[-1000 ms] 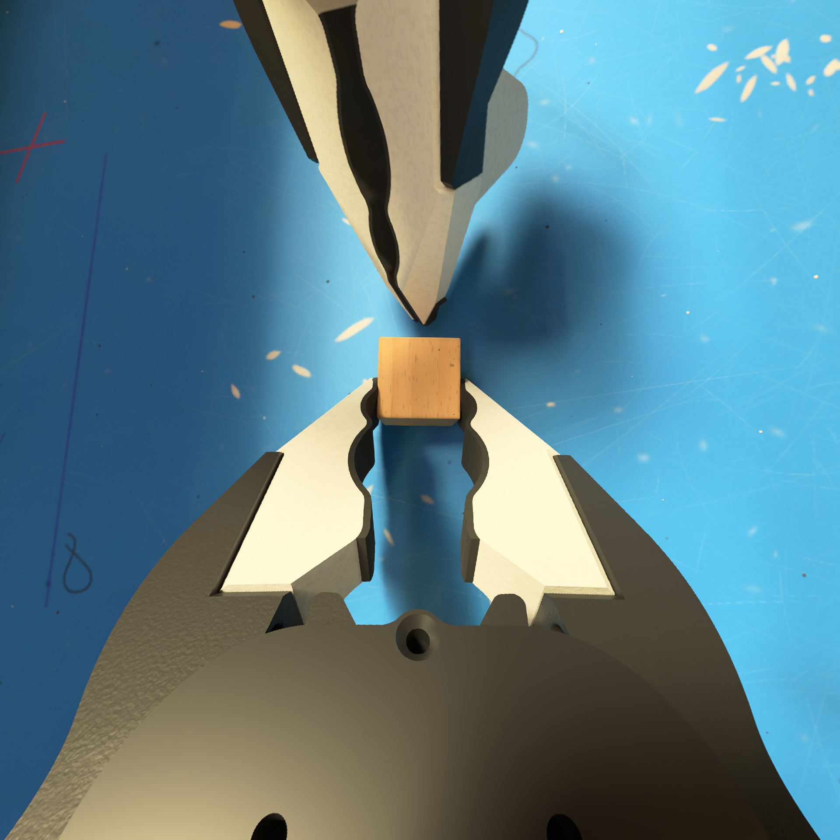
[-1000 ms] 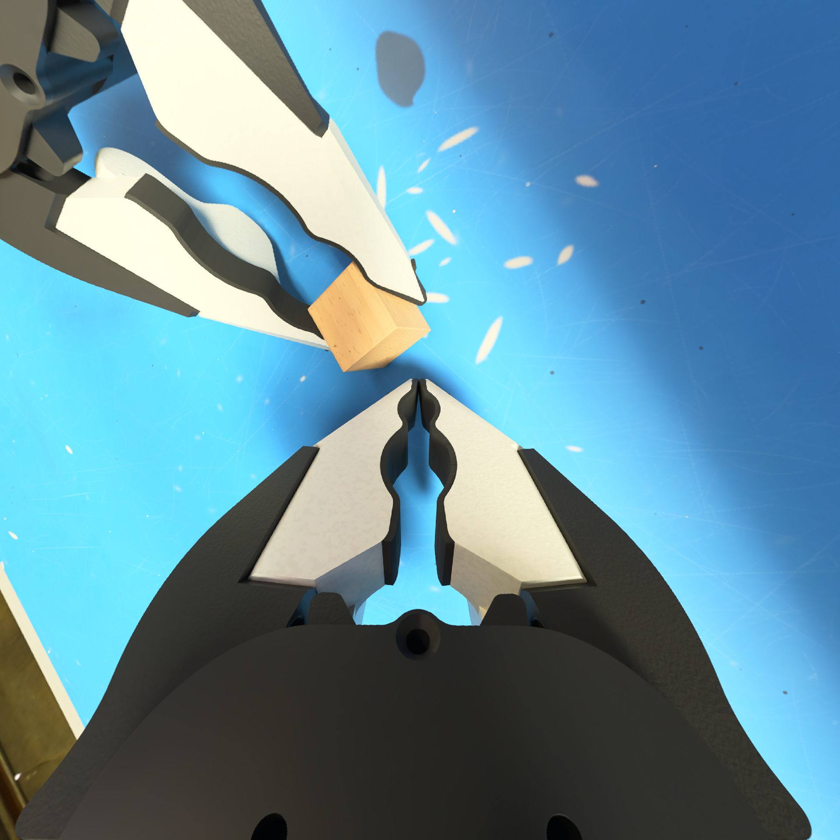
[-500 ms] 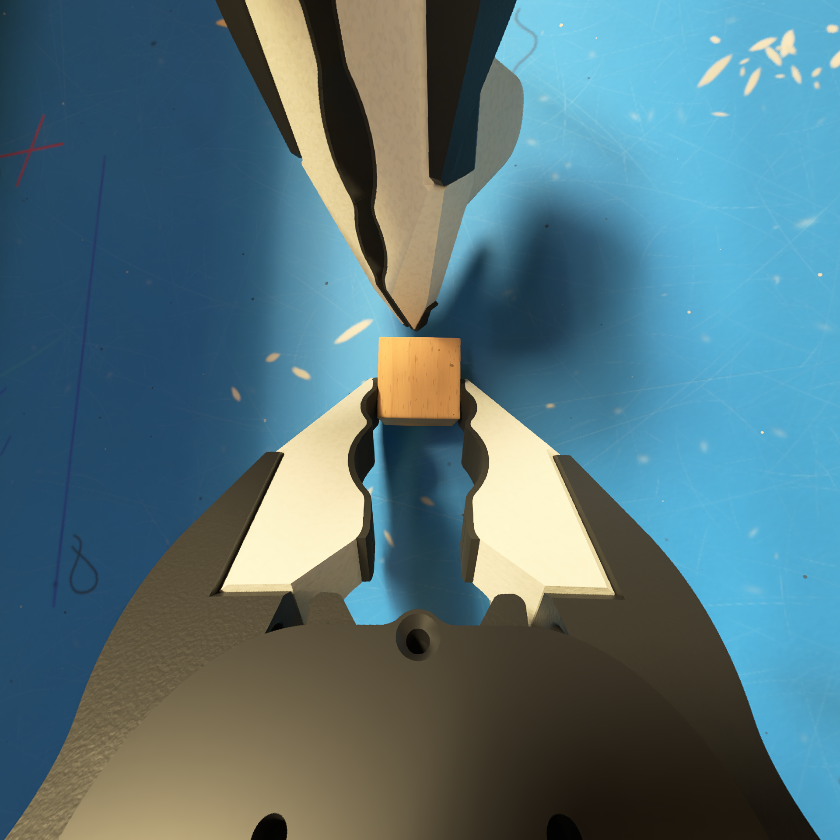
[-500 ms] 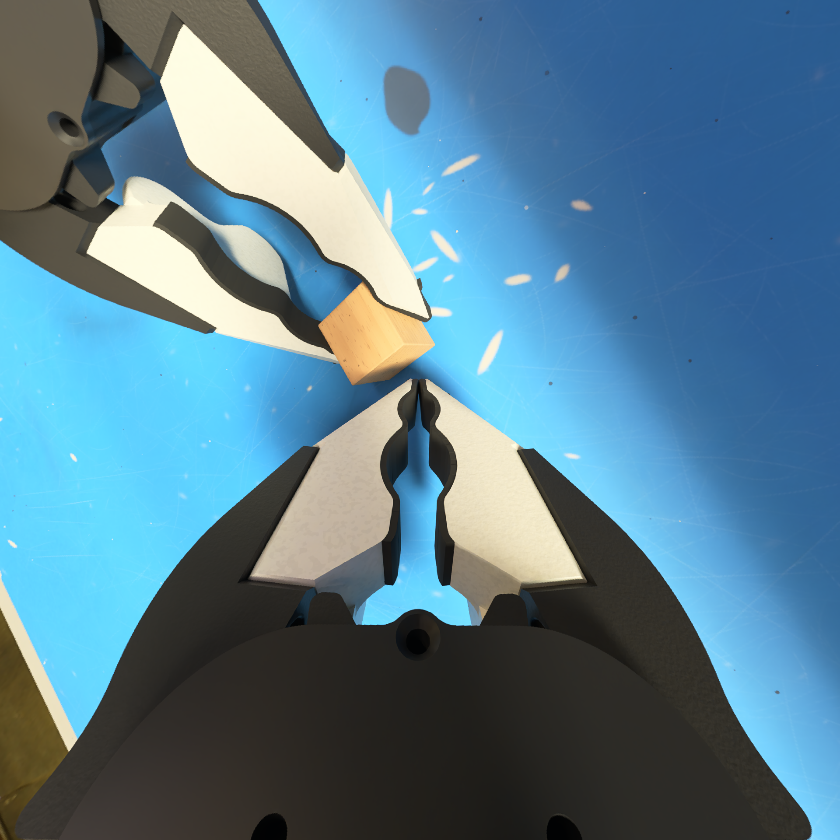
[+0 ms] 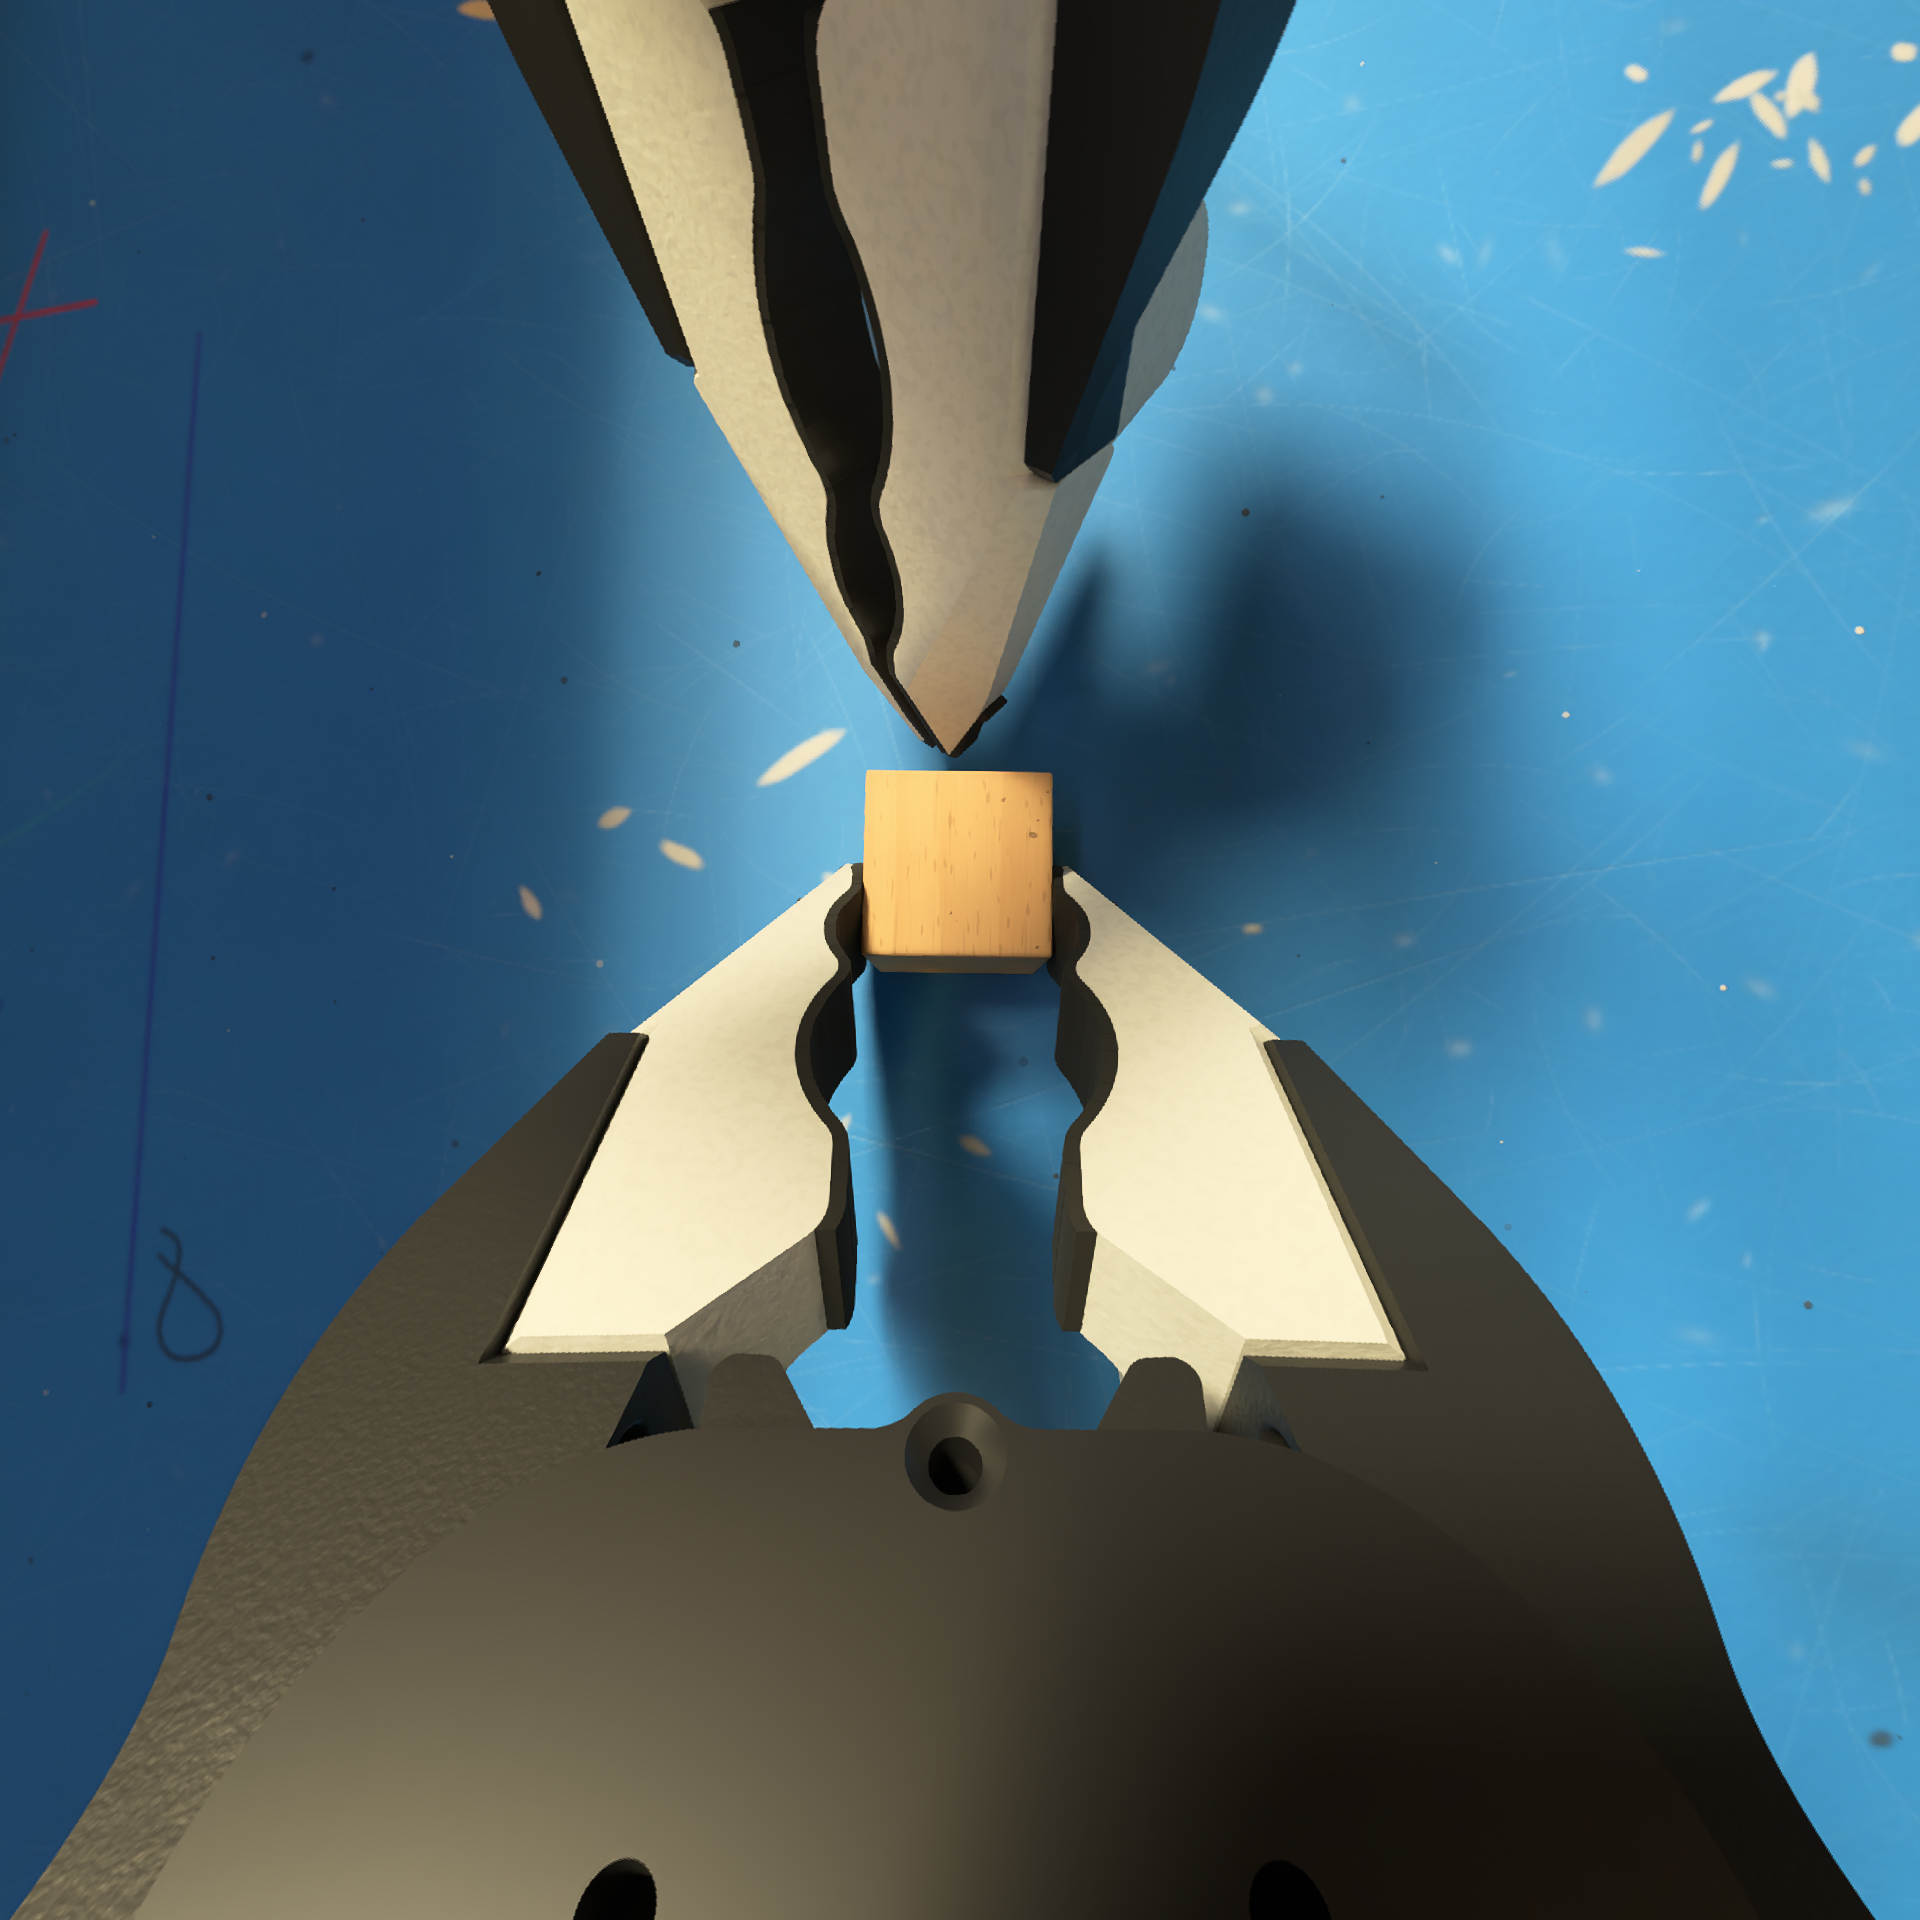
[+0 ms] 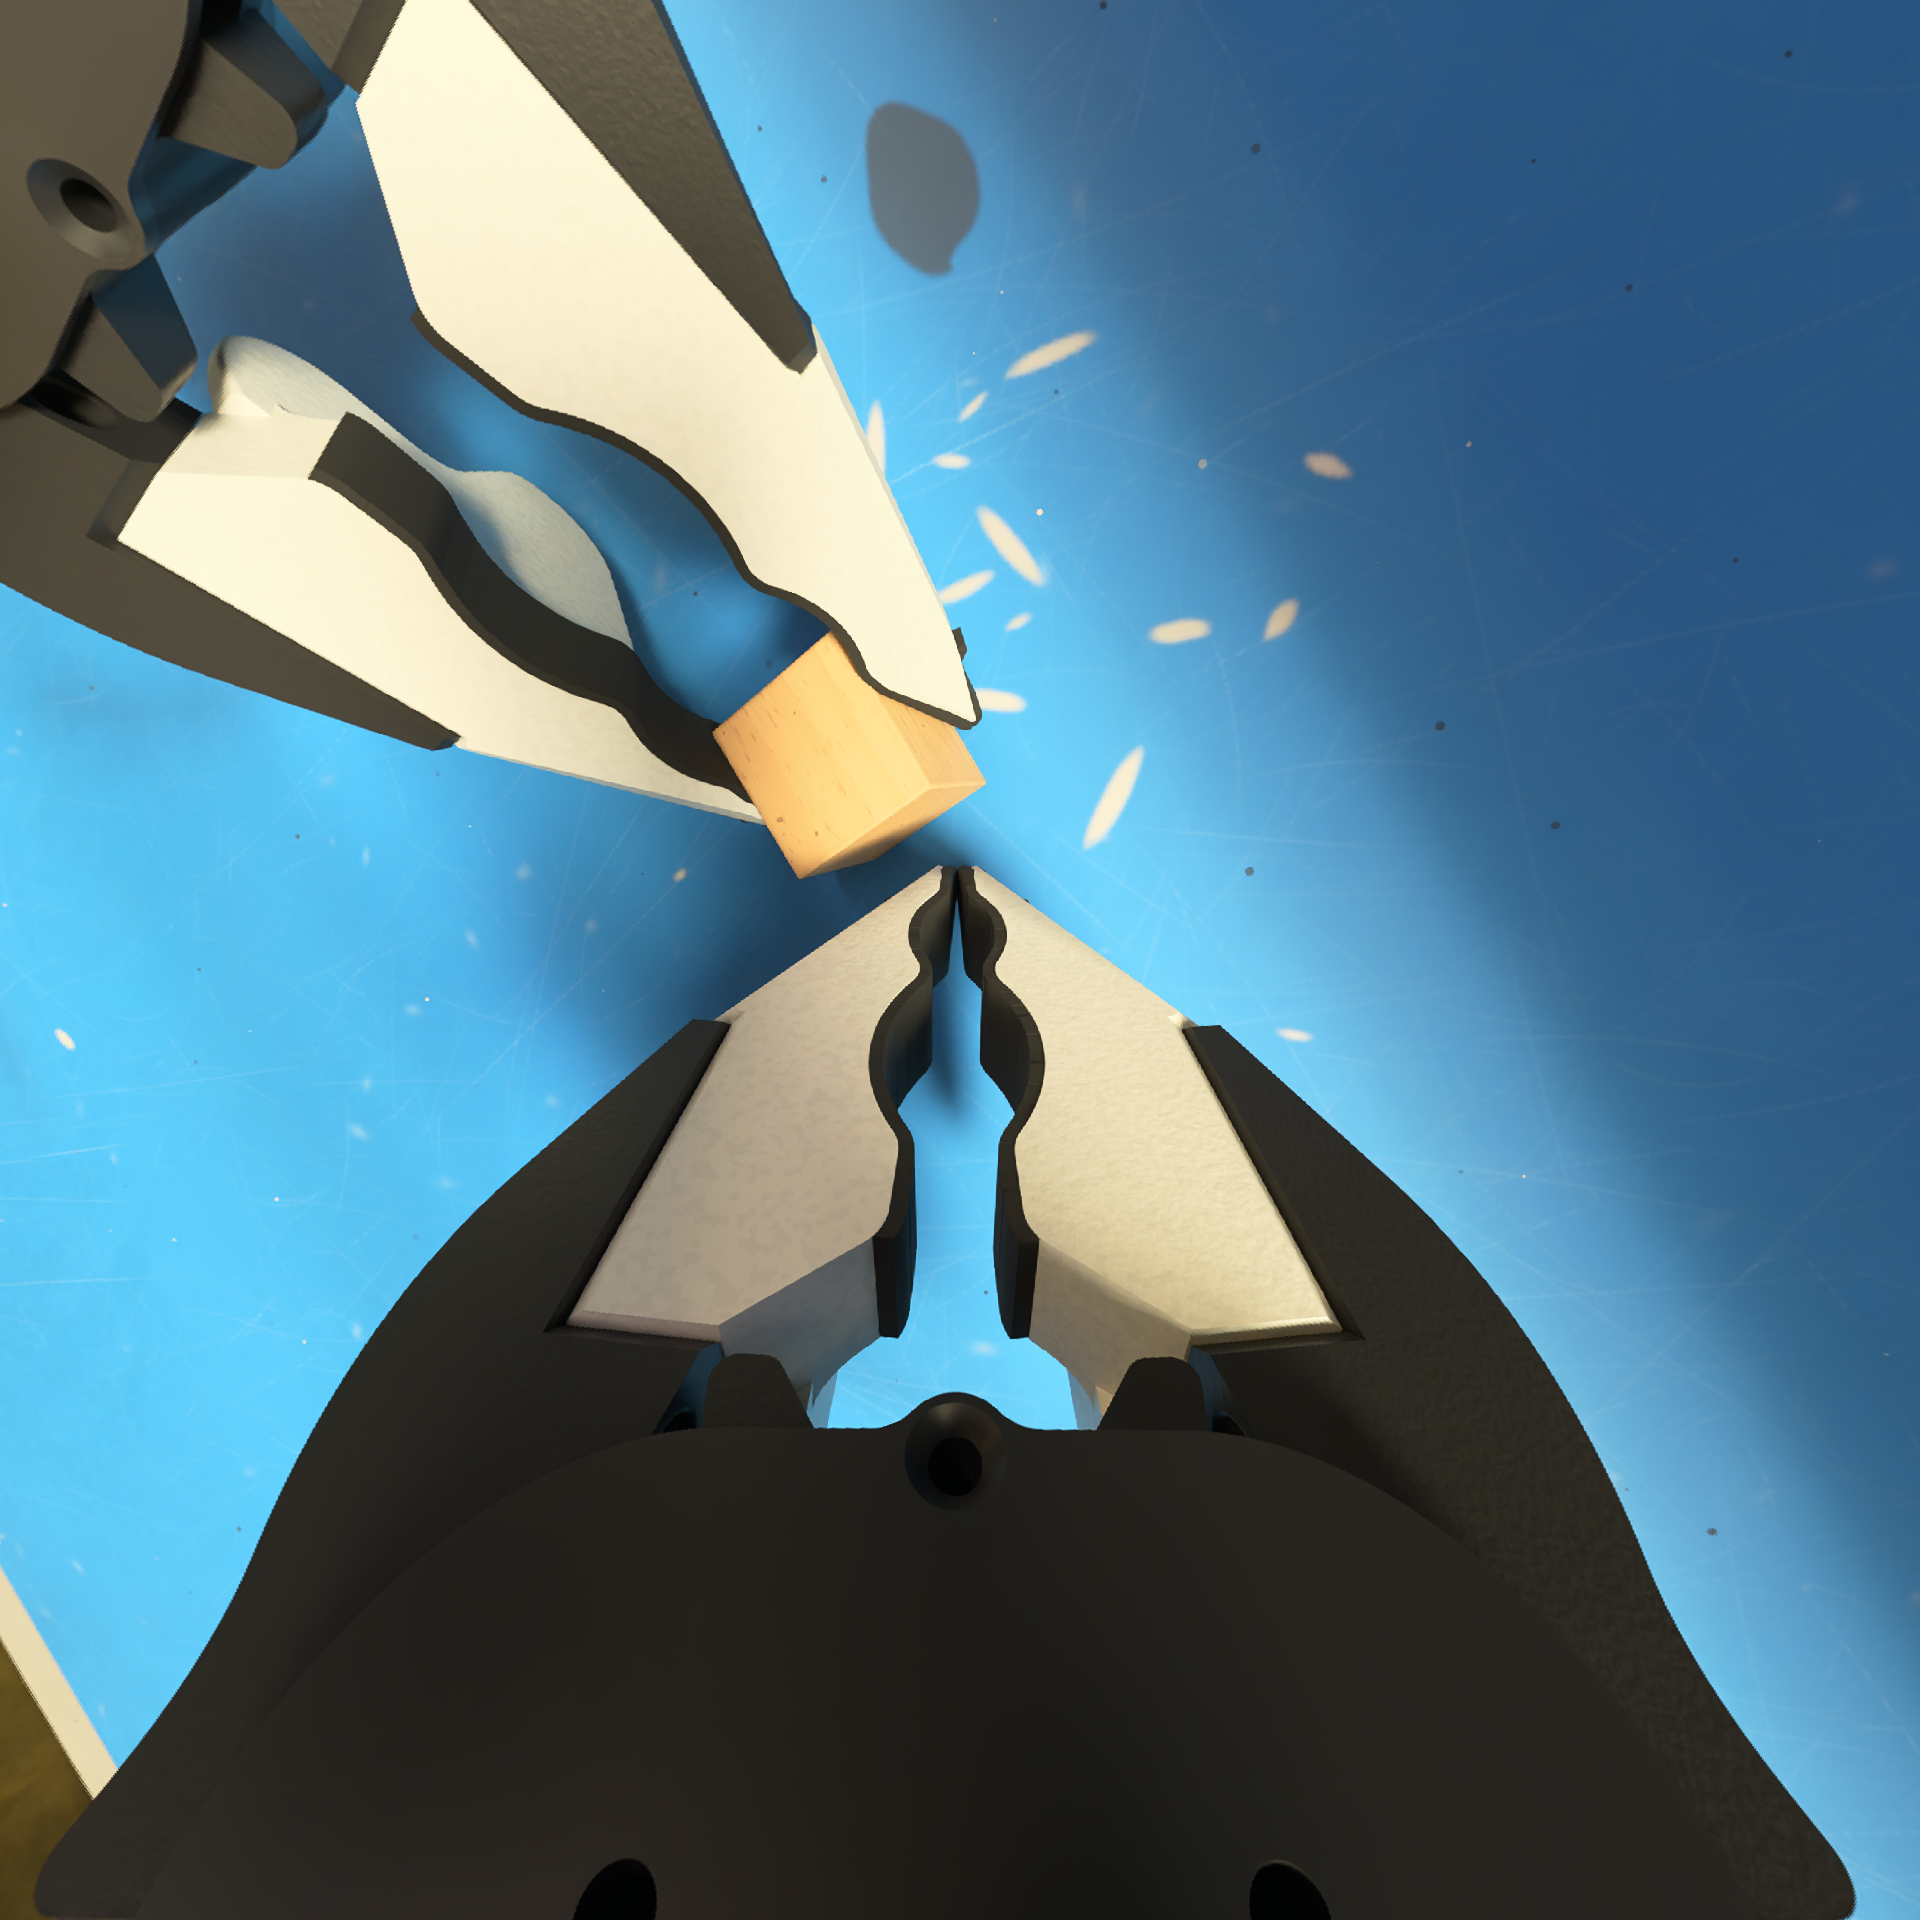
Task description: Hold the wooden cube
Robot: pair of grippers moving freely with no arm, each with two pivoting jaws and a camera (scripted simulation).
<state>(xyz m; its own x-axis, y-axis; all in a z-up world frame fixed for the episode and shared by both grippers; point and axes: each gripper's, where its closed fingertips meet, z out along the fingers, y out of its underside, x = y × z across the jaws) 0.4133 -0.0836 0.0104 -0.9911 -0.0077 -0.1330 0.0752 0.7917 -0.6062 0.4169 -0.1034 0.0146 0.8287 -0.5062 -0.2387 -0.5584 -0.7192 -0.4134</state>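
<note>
The wooden cube (image 5: 957, 862) is a small light-brown block gripped between the fingertips of my left gripper (image 5: 957, 914), which is shut on it above the blue table. In the right wrist view the cube (image 6: 847, 769) shows at the tips of the left gripper (image 6: 862, 748), coming in from the upper left. My right gripper (image 6: 956, 878) is shut and empty, its tips just short of the cube's near corner. In the left wrist view the right gripper (image 5: 948, 743) points down from the top, its tips just above the cube's far edge.
The blue table surface (image 5: 1558, 727) is scratched, with pale flecks (image 5: 1756, 114) and pen marks (image 5: 187, 1299) at the left. A dark blot (image 6: 923, 187) lies farther off. The table's pale edge (image 6: 47, 1704) shows at the lower left of the right wrist view.
The right gripper has come closer to the cube, staying shut. The left gripper keeps its hold on the cube.
</note>
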